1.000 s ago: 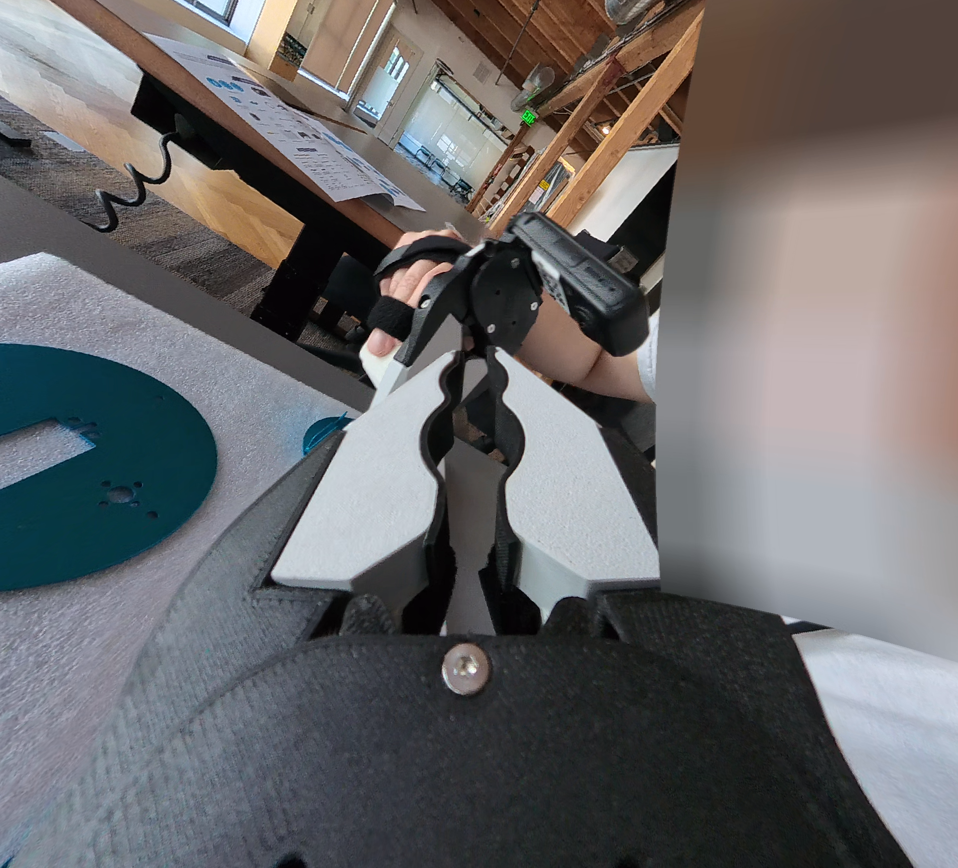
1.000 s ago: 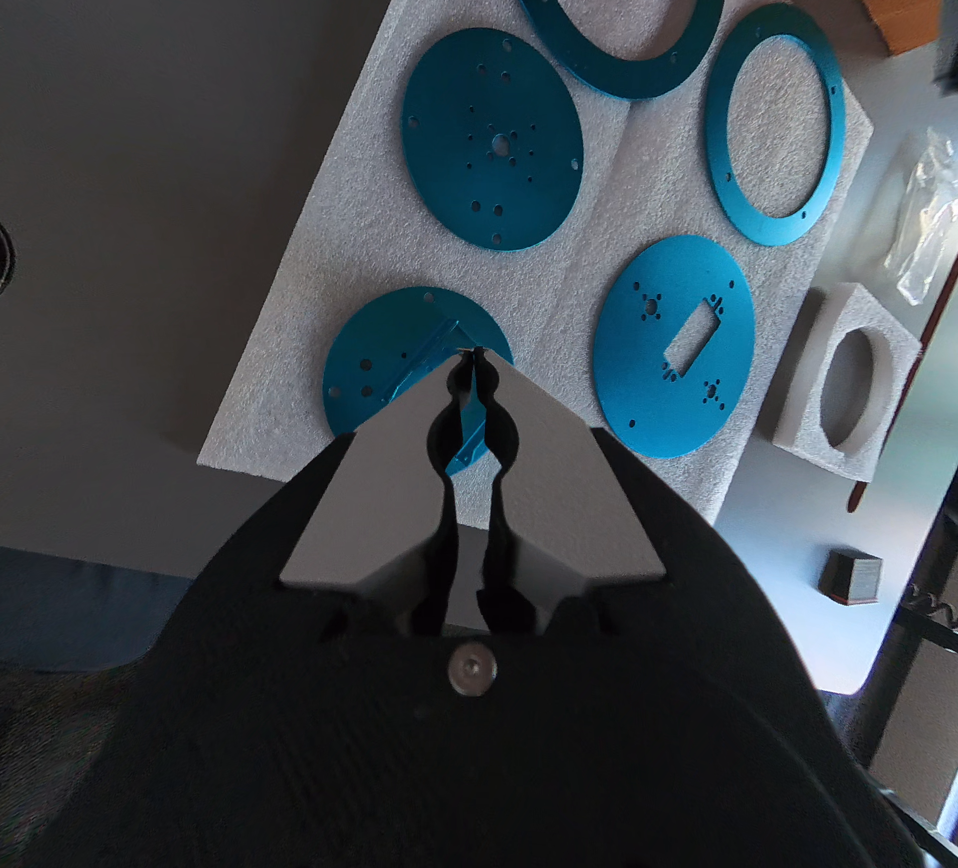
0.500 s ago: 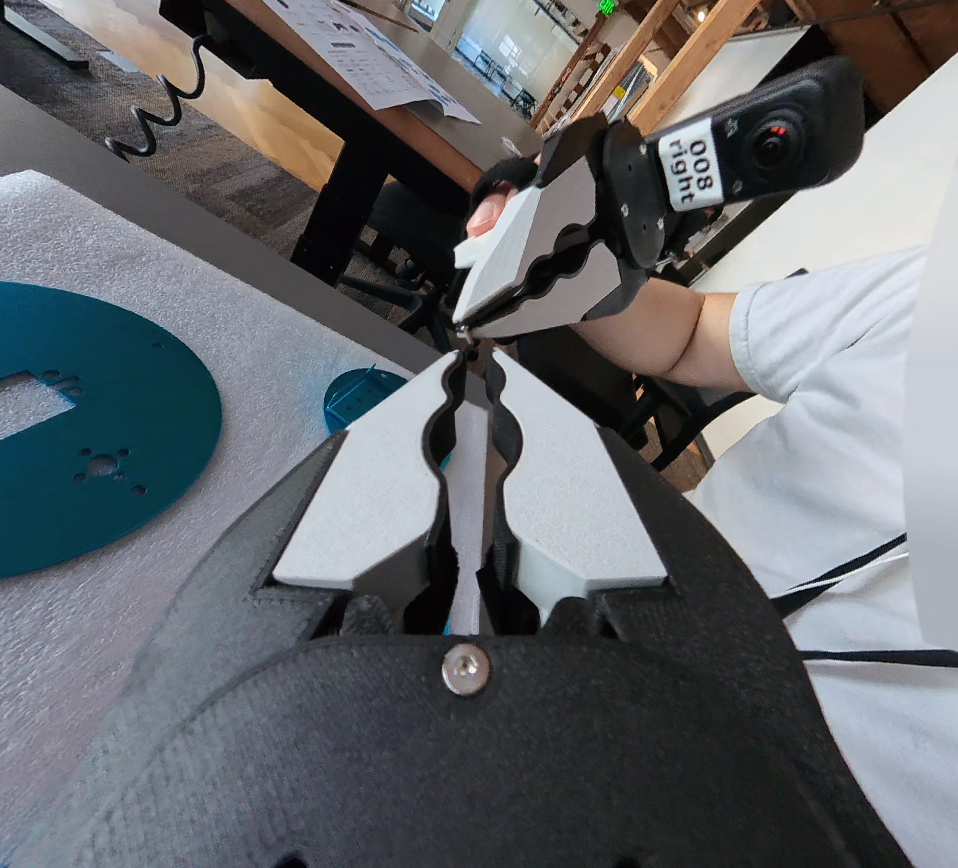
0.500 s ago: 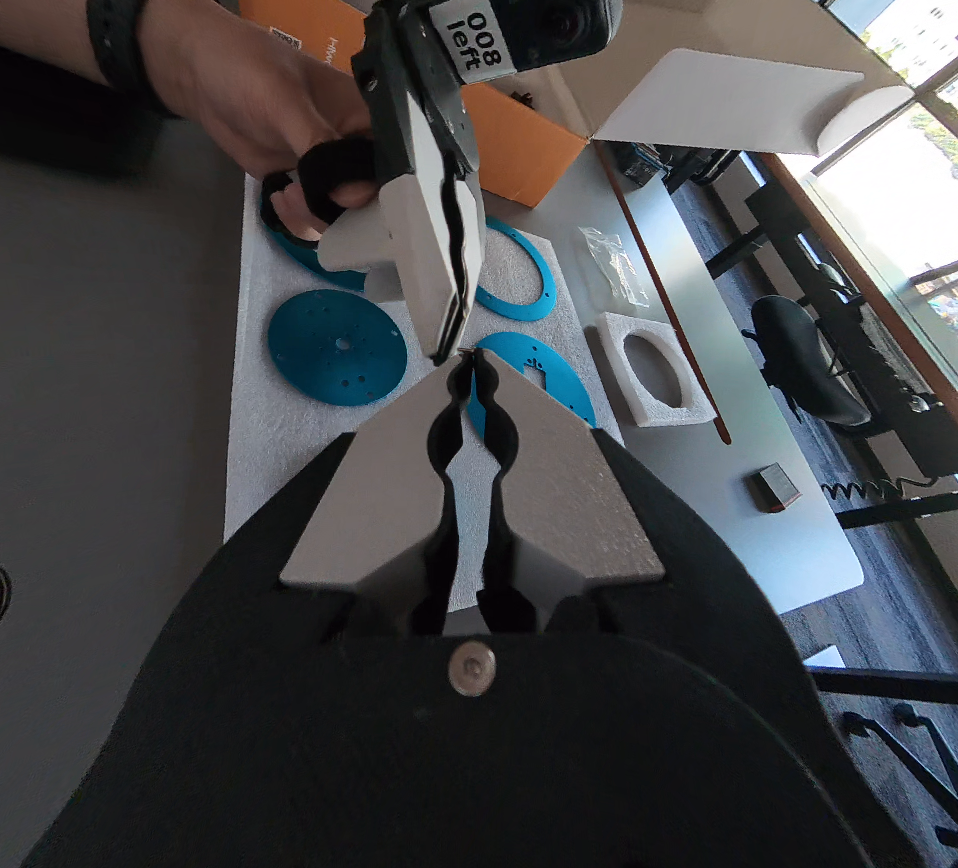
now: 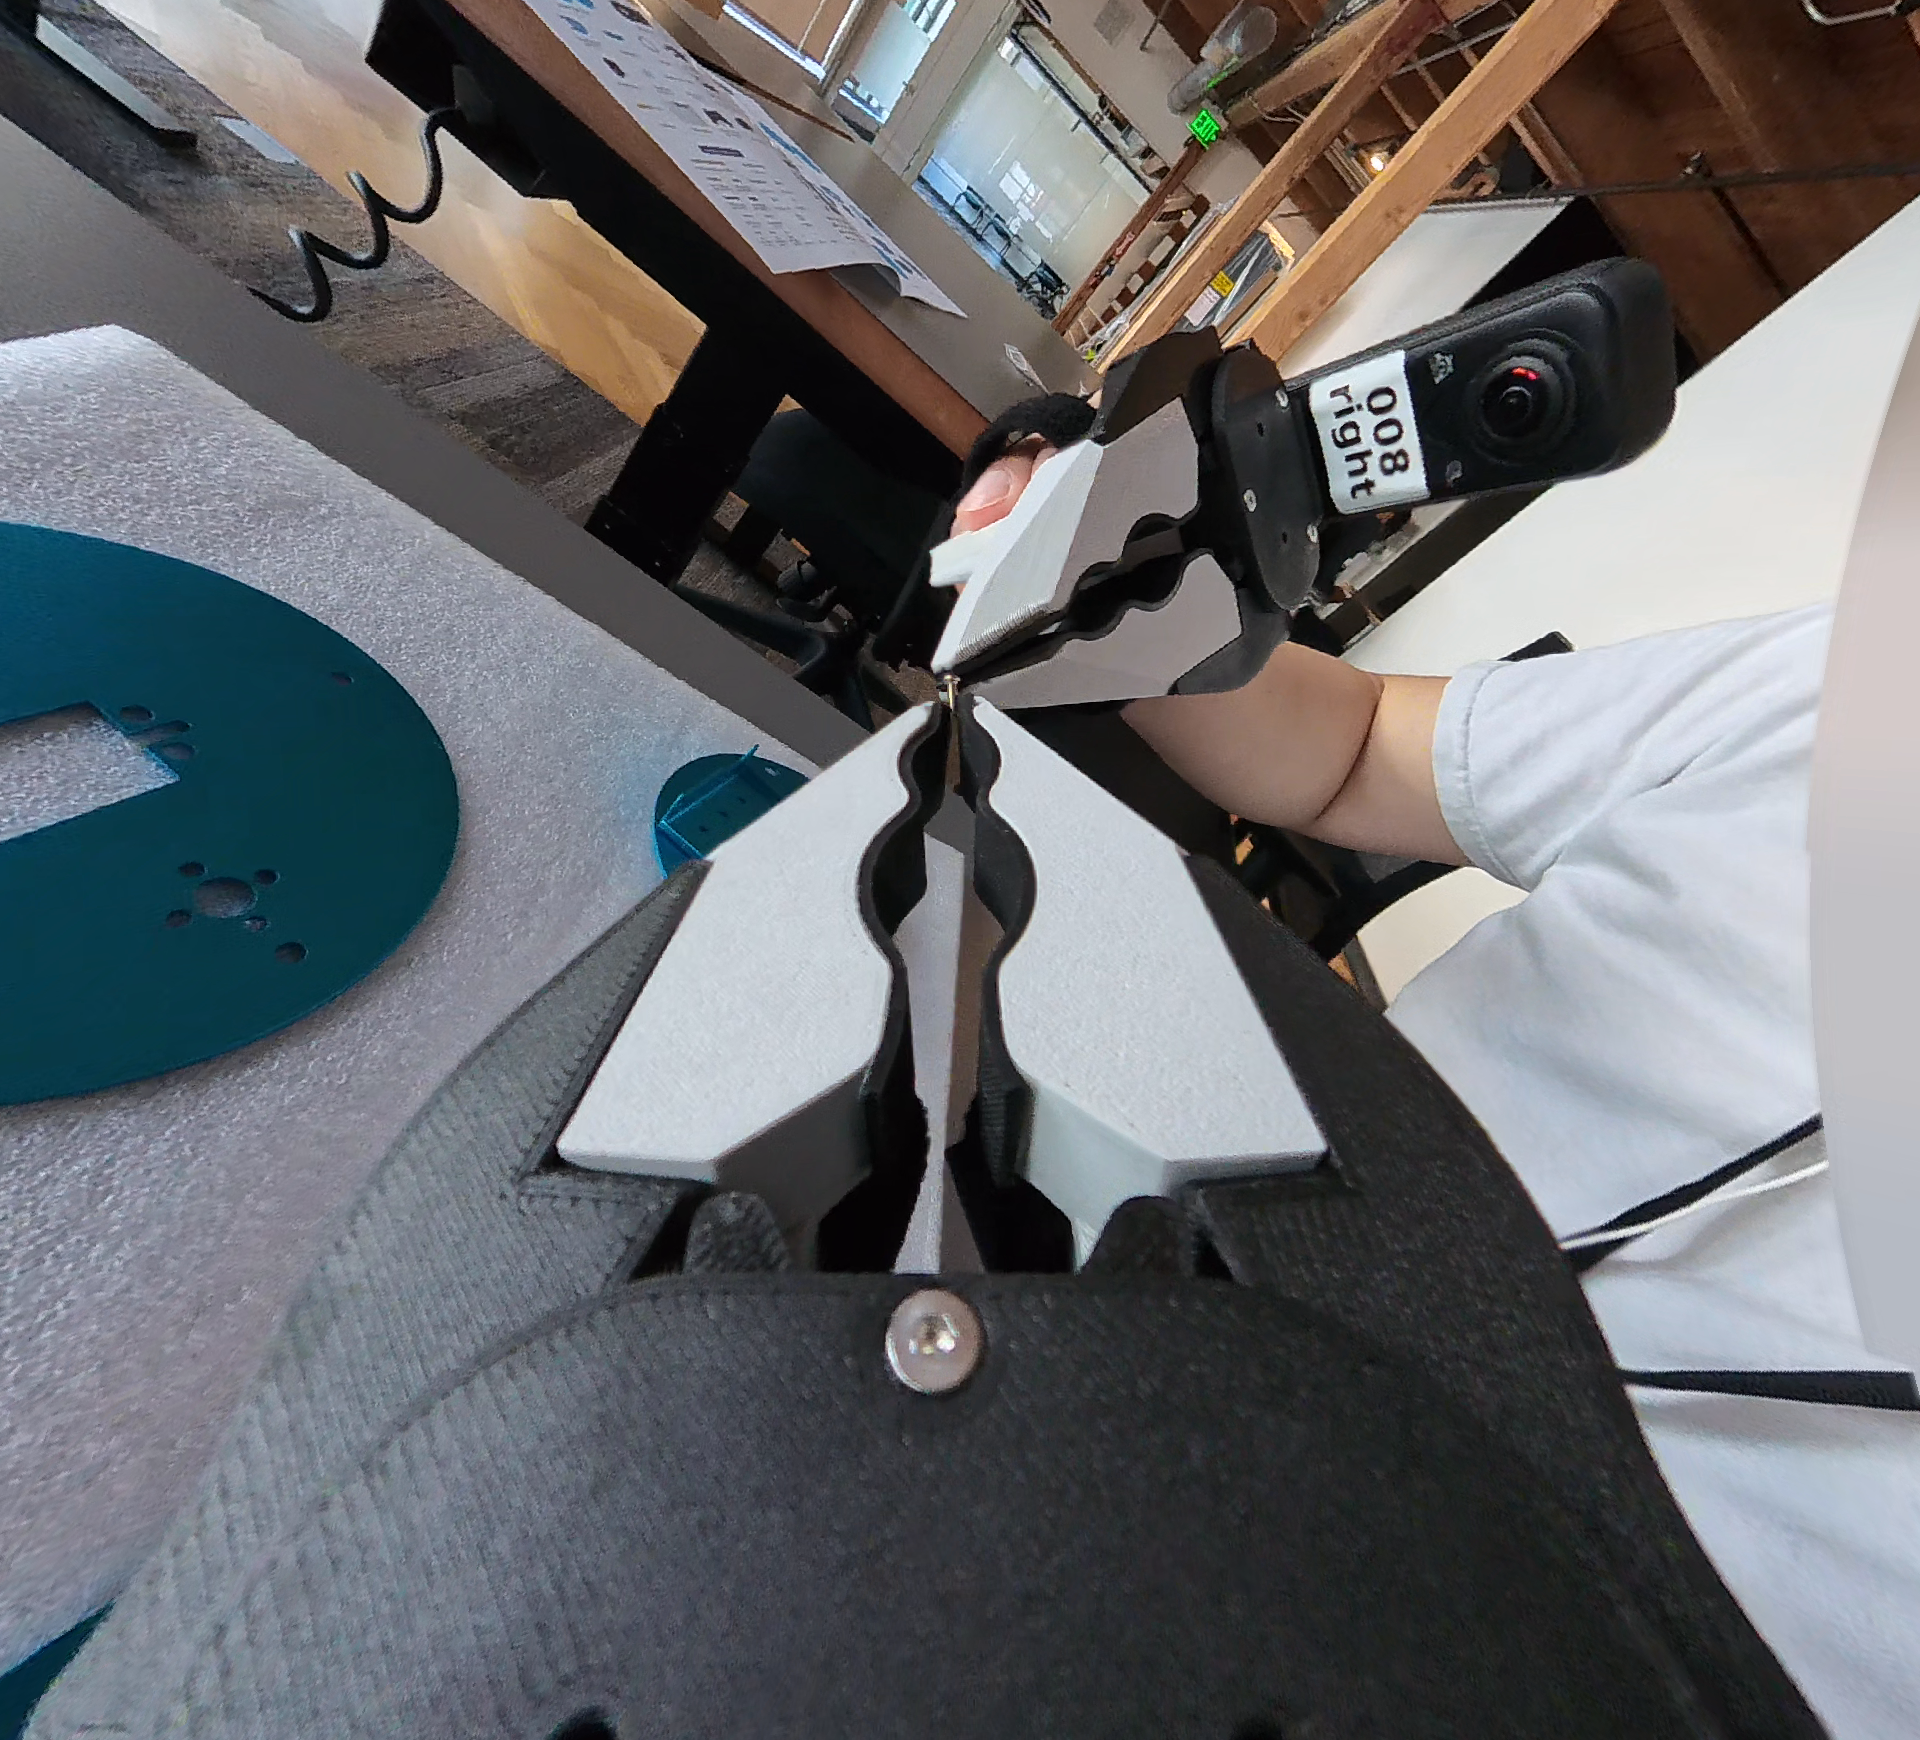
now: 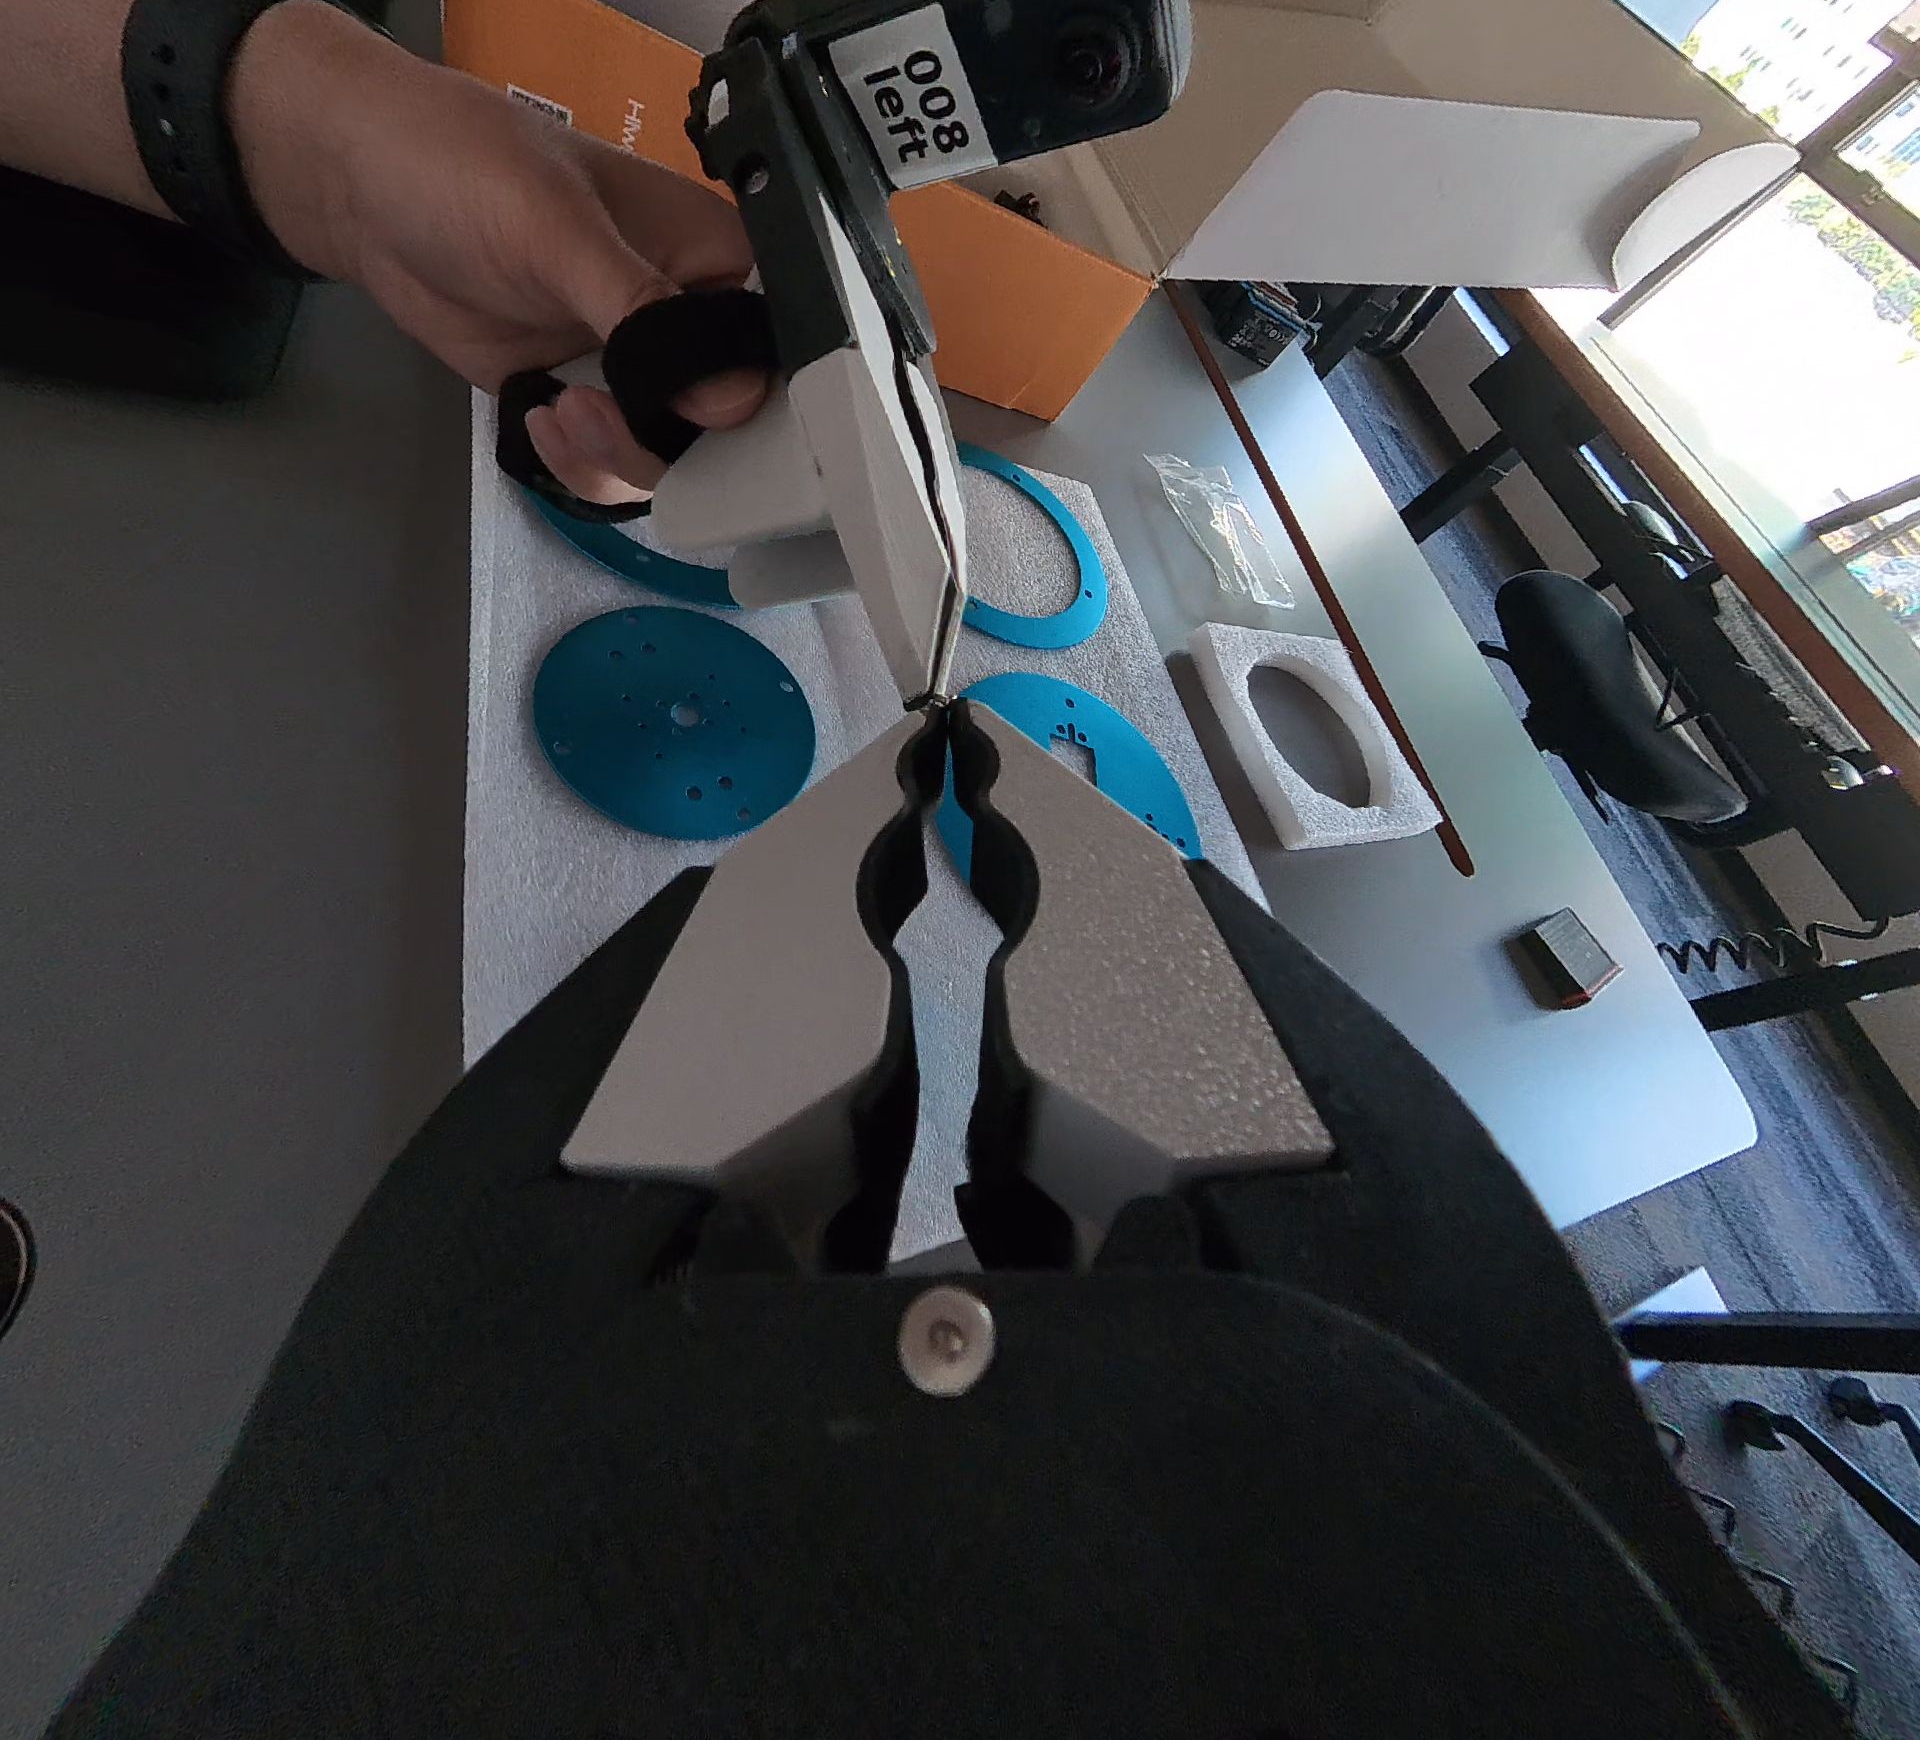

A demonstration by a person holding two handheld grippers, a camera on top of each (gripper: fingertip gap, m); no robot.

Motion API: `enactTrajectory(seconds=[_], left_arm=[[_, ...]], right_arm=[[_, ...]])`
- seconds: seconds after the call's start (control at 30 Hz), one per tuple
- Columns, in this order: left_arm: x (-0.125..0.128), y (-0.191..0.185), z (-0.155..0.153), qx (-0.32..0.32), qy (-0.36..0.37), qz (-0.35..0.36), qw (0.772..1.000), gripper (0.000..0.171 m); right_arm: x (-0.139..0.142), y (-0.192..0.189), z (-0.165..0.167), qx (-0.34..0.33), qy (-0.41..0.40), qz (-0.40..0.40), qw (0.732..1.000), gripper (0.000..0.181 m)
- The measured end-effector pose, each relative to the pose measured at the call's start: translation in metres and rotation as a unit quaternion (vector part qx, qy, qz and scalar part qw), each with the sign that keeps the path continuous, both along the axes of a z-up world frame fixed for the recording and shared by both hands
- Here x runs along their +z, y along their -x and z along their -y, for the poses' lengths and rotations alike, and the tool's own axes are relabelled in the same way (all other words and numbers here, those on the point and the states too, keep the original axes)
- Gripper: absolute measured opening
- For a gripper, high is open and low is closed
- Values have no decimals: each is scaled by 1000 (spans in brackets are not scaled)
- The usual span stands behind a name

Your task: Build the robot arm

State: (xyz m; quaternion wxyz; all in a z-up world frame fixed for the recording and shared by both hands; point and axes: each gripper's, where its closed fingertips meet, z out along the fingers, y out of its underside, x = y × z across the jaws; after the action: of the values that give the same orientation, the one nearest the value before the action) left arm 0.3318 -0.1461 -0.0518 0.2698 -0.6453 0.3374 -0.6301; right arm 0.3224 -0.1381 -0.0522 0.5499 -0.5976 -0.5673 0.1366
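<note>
My left gripper (image 5: 951,722) and right gripper (image 6: 943,722) meeting tip to tip above the foam sheet (image 6: 499,755), both jaw pairs pressing together on a small metal pin (image 5: 950,691), blue slotted disc (image 5: 208,817) lying left, blue rings (image 6: 1039,547) lying farther off.

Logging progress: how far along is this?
Done: blue plates and rings laid out flat on a foam sheet. In hand: left gripper and right gripper, both shut, meet tip to tip at a small metal pin; the left seems to pinch it. Left: plates lie separate, none joined.
</note>
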Motion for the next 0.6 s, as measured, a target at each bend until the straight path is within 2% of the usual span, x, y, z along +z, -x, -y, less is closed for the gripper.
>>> enactTrajectory(seconds=[0.13, 0.2, 0.33, 0.43, 0.6], left_arm=[[0, 3, 8, -35, 20, 2, 999, 0], [-3, 3, 13, -57, 23, -9, 998, 0], [-8, 3, 31, -114, 26, -28, 993, 0], [-8, 1, 45, -154, 26, -29, 987, 0], [-6, -1, 55, -177, 20, -22, 984, 0]], right_arm=[[-3, 0, 7, 32, 44, -10, 998, 1], [-4, -2, 12, 61, 85, -17, 994, 11], [2, -1, 39, 179, 197, -71, 961, 13], [0, -2, 45, 210, 192, -67, 956, 12], [-3, 0, 53, 231, 212, -62, 947, 8]])
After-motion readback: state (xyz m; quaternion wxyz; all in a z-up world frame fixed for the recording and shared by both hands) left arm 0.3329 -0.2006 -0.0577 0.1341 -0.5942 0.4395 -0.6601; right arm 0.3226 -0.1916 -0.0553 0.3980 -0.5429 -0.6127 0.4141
